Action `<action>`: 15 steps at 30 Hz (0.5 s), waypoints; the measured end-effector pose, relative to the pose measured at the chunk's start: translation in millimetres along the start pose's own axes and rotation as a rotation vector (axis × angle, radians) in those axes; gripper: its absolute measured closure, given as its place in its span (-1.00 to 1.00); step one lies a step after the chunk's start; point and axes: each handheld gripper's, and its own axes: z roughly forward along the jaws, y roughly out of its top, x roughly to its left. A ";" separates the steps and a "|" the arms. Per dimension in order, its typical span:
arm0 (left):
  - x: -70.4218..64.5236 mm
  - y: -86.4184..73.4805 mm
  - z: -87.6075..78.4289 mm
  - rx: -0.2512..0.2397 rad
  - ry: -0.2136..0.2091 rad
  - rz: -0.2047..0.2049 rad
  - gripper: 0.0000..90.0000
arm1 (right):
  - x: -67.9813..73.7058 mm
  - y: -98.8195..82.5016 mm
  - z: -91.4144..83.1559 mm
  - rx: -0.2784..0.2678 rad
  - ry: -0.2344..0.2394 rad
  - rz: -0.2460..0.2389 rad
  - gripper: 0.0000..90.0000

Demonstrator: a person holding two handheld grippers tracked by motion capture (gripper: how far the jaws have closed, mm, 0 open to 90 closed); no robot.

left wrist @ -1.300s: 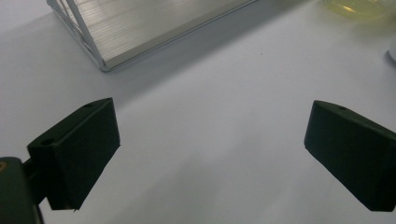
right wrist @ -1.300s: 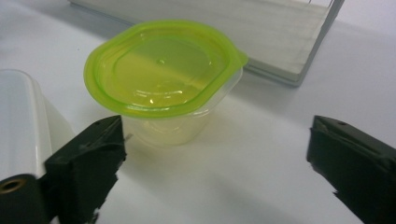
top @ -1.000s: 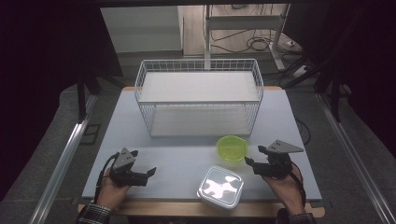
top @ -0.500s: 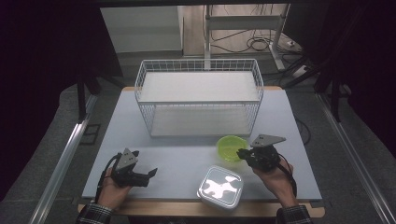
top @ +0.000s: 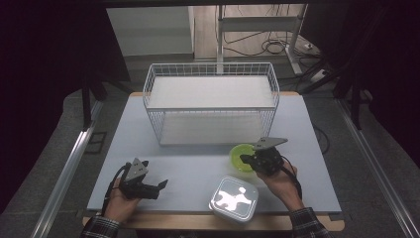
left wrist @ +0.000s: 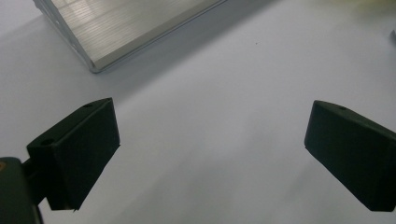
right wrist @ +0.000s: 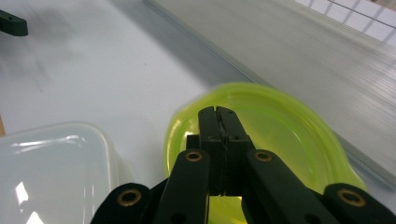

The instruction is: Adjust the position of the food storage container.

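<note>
A yellow-green bowl (top: 238,153) stands on the pale table (top: 198,168), in front of the right end of a white wire basket (top: 210,106). My right gripper (top: 247,159) hovers over the bowl's right side, held in a hand. In the right gripper view its jaws (right wrist: 218,112) have just been closing and now meet over the bowl (right wrist: 289,135), with nothing seen between them. My left gripper (top: 161,186) rests near the front left and points right. Its jaws (left wrist: 210,154) stand wide open over bare table.
A white square lidded container (top: 234,198) sits at the front edge, just left of my right hand, and it is the white thing (right wrist: 56,168) beside the bowl. The basket's floor panel (left wrist: 126,28) lies ahead of the left gripper. Dark floor and rails surround the table.
My right gripper moved left from beside the container to over the bowl, and its jaws closed. The left gripper stayed put.
</note>
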 end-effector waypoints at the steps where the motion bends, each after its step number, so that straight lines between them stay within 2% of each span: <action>1: 0.0 0.0 0.1 0.001 0.001 0.002 -0.94 | 1.2 1.8 3.0 -0.001 0.006 -0.005 0.99; 9: -0.9 -0.1 0.6 0.006 0.002 0.005 -0.94 | 10.9 19.8 28.4 0.009 0.040 -0.061 0.99; 15: -1.2 -0.1 0.6 0.010 0.010 0.011 -0.95 | 14.2 28.4 46.4 0.036 0.057 -0.081 0.99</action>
